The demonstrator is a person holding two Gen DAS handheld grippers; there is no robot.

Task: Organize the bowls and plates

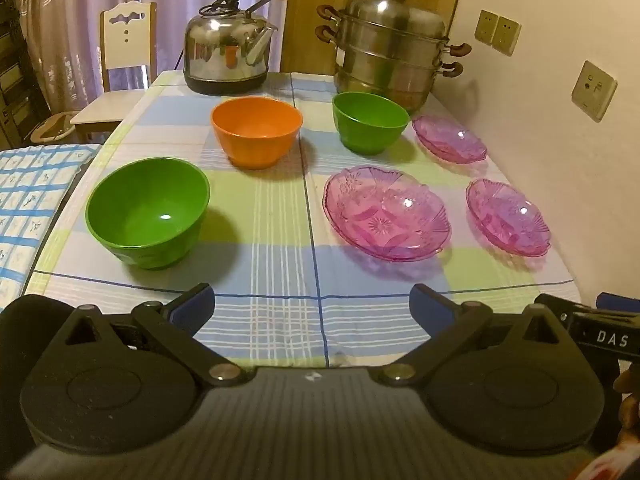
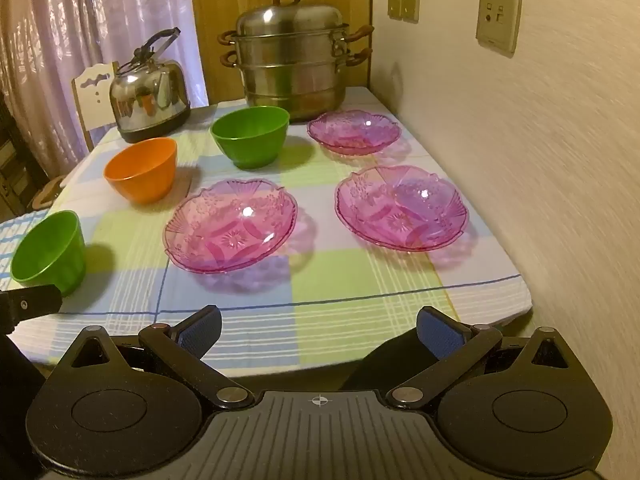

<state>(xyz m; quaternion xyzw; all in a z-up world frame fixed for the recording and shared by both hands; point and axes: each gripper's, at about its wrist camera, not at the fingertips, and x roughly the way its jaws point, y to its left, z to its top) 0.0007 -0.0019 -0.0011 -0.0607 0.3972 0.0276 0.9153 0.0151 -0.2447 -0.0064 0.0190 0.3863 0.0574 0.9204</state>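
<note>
Left tongs: wide, empty.
Right tongs: wide, empty.
Pink plates: on tabletop, spread beside bowls.
Risk: slick plate rims may slip, chip when stacked.

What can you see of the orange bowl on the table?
The orange bowl looks like opaque plastic: round, deep, tapering to a narrower base, plain inside and empty. It stands upright on the checked tablecloth, in front of the steel kettle, between the two green bowls. Nothing else touches it.
</note>
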